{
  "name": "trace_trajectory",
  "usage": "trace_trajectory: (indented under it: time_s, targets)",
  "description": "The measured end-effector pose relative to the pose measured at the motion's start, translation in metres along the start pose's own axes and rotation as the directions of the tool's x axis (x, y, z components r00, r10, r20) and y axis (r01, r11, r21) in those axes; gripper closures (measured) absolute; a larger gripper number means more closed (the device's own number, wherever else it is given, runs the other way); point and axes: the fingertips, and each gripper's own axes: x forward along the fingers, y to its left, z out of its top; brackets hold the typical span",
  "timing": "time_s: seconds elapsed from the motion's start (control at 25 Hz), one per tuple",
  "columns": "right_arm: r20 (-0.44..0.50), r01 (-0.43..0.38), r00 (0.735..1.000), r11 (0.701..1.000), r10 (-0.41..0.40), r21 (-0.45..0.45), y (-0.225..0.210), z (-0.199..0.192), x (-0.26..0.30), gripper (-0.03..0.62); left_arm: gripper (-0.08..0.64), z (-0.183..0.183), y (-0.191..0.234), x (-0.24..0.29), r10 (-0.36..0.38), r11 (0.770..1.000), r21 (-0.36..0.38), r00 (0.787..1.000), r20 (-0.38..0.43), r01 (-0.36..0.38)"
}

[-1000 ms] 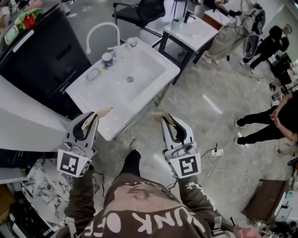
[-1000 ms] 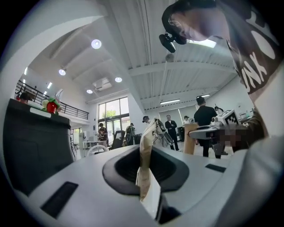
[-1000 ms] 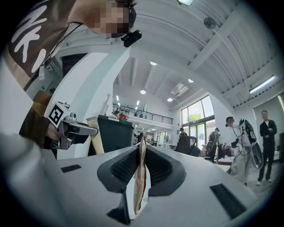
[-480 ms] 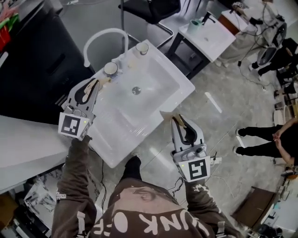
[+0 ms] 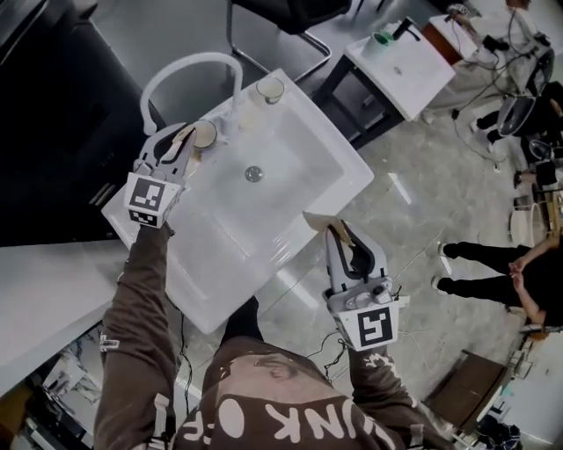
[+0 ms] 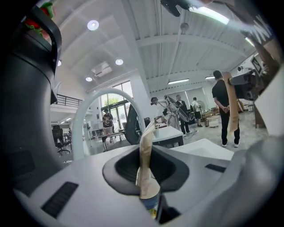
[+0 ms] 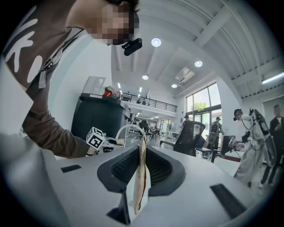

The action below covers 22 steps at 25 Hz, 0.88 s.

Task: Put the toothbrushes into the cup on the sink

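A white sink [image 5: 290, 246] with an arched white faucet [image 5: 189, 66] fills the middle of the head view. A round cup [image 5: 205, 134] stands on its rim by the faucet's foot, and a second cup [image 5: 269, 89] stands at the far corner. My left gripper [image 5: 186, 134] is shut, its tips right beside the near cup. In the left gripper view its pads [image 6: 146, 146] lie pressed together, with the cup [image 6: 151, 205] just below them. My right gripper [image 5: 315, 220] hangs shut off the sink's right edge, with nothing seen between its pads [image 7: 141, 159]. I cannot make out any toothbrush.
A black cabinet [image 5: 53, 132] stands left of the sink. A small white table [image 5: 405, 66] with a green cup [image 5: 381, 39] is at the upper right, with a chair [image 5: 281, 18] behind the sink. People [image 5: 501, 264] stand on the floor to the right.
My left gripper has moved from the sink's near corner up along its left side to the cup by the faucet. The right gripper has stayed near the sink's right edge.
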Motion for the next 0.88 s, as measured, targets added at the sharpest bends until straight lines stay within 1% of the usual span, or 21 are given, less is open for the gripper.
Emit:
trace_trajectory:
  time_s: [0.28, 0.44, 0.52, 0.64, 0.76, 0.88]
  targets:
    - [-0.042, 0.007, 0.999, 1.000, -0.007, 0.010, -0.011, -0.015, 0.014, 0.531, 0.512, -0.040, 0.002, 0.030, -0.020, 1.000, 0.016, 0.998, -0.062, 0.022]
    - [-0.047, 0.005, 0.999, 1.000, -0.004, 0.019, -0.013, -0.021, 0.022, 0.531, 0.514, -0.053, 0.000, 0.038, -0.027, 1.000, 0.006, 0.997, -0.070, 0.027]
    - [-0.048, 0.002, 0.999, 1.000, -0.001, 0.022, -0.014, -0.023, 0.025, 0.531, 0.514, -0.054, 0.000, 0.039, -0.027, 1.000, 0.003, 0.998, -0.061, 0.027]
    - [-0.041, -0.002, 0.999, 1.000, 0.003, 0.021, -0.017, -0.026, 0.032, 0.531, 0.512, -0.045, 0.002, 0.035, -0.026, 1.000, 0.001, 0.999, -0.038, 0.026]
    - [-0.022, -0.017, 1.000, 1.000, 0.016, -0.011, -0.023, -0.028, 0.048, 0.531, 0.479, -0.032, 0.004, 0.026, -0.031, 1.000, -0.004, 0.999, -0.009, 0.031]
    - [0.025, -0.035, 0.999, 0.998, 0.036, -0.050, -0.037, -0.027, 0.079, 0.531, 0.455, -0.019, 0.002, 0.014, -0.046, 0.999, 0.000, 0.999, 0.014, 0.046]
